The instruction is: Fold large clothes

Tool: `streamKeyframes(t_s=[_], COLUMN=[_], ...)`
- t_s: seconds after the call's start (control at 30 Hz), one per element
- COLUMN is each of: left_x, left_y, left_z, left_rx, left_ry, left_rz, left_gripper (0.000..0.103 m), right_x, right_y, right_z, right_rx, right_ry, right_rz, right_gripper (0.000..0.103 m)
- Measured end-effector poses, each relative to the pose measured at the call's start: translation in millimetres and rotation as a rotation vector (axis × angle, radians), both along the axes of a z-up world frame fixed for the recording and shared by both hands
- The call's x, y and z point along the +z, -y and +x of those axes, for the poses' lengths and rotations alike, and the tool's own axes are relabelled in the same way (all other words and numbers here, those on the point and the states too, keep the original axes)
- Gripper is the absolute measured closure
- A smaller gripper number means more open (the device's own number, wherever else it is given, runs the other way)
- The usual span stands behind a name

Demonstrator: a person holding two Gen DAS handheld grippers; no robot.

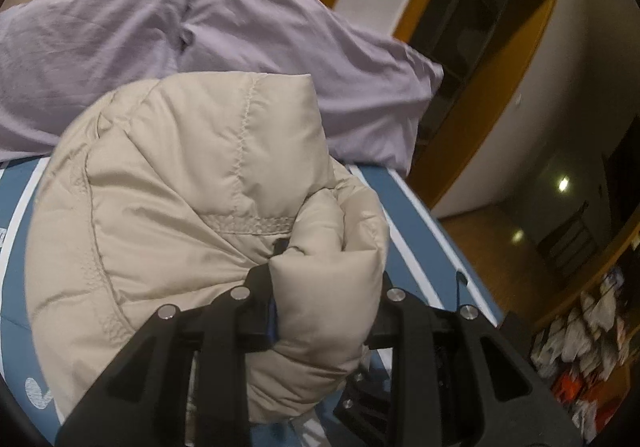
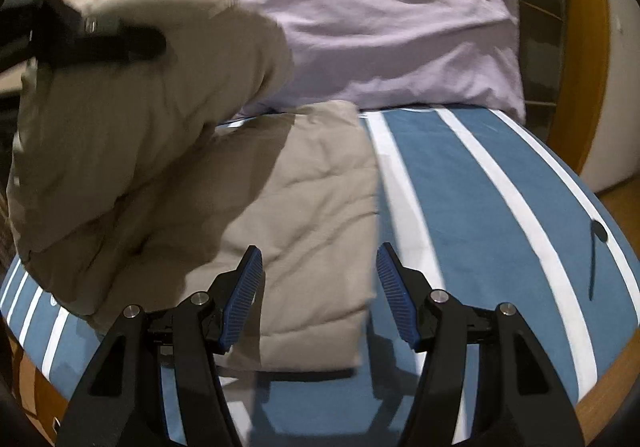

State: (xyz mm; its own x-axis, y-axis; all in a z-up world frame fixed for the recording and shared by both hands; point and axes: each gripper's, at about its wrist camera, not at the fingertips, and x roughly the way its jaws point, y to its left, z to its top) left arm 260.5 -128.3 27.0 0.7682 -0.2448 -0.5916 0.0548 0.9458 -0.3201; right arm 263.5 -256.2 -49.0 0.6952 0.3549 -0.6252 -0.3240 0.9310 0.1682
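A beige puffer jacket (image 2: 280,215) lies on a bed with a blue and white striped cover (image 2: 480,183). My left gripper (image 1: 324,287) is shut on a thick bunch of the jacket (image 1: 192,183) and holds that part lifted off the bed. In the right wrist view the left gripper (image 2: 120,35) shows at the upper left with the raised jacket part hanging from it. My right gripper (image 2: 318,279) is open and empty, low over the near edge of the flat jacket part.
Lilac pillows (image 2: 380,31) lie at the head of the bed, just behind the jacket. A wooden door frame (image 1: 500,87) and wooden floor (image 1: 500,247) are to the right. Cluttered shelves (image 1: 592,347) stand at the far right.
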Motion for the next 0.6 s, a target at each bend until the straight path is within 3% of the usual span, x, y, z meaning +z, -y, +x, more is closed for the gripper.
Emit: streamKeyframes(t_s=[0.13,0.23,0.3,0.6], left_x=[-9.7,-10.8,-6.7,23.6], left_y=[25.7,39.5,45.5,49.8], left_z=[12.2,13.6,10.1,-15.1], left_rx=[-0.021,-0.03,-0.044,-0.014], left_ry=[-0.034,-0.039,-0.029,0.028], left_rz=[0.062,0.09,0.085,0.156], left_gripper=[0.071,0.058,0.043,0.038], right_x=[-6.3,-8.4,-8.2,1.3], right_y=[20.3,33.3,39.9,59.5], right_z=[4.1,3.3,2.3,-5.6], right_rx=[-0.046,-0.07,-0.084,-0.108], right_ry=[-0.024,-0.033,-0.033,-0.017], right_rz=[0.023,0.039,0.044,0.084], right_gripper=[0.041,0.041,0.041,0.041])
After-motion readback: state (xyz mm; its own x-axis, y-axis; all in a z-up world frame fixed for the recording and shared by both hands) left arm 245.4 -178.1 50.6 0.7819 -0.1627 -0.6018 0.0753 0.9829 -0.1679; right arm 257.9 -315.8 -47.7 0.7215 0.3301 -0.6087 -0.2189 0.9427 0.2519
